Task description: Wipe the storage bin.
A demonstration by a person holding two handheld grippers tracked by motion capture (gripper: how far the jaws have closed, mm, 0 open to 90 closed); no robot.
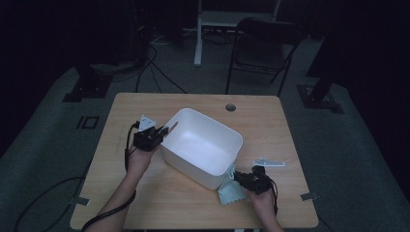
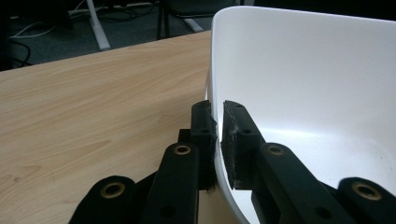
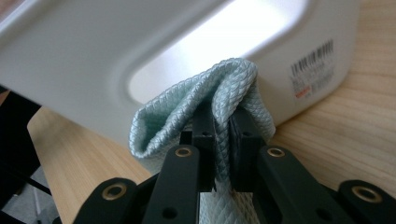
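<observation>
Left gripper pinches the rim of the white plastic tub; right gripper clamps the pale-green woven cloth against the tub's side

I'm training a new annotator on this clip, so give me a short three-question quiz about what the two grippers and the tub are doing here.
1. True or false: the left gripper is clamped on the rim of the white tub.
2. What does the right gripper hold: A) a sponge, B) a pale green cloth, C) nothing?
3. Fill in: the tub stands on a ____ table.

Key: 1 true; 2 B, pinched in a fold beside the tub's outer wall; 3 wooden.
</observation>
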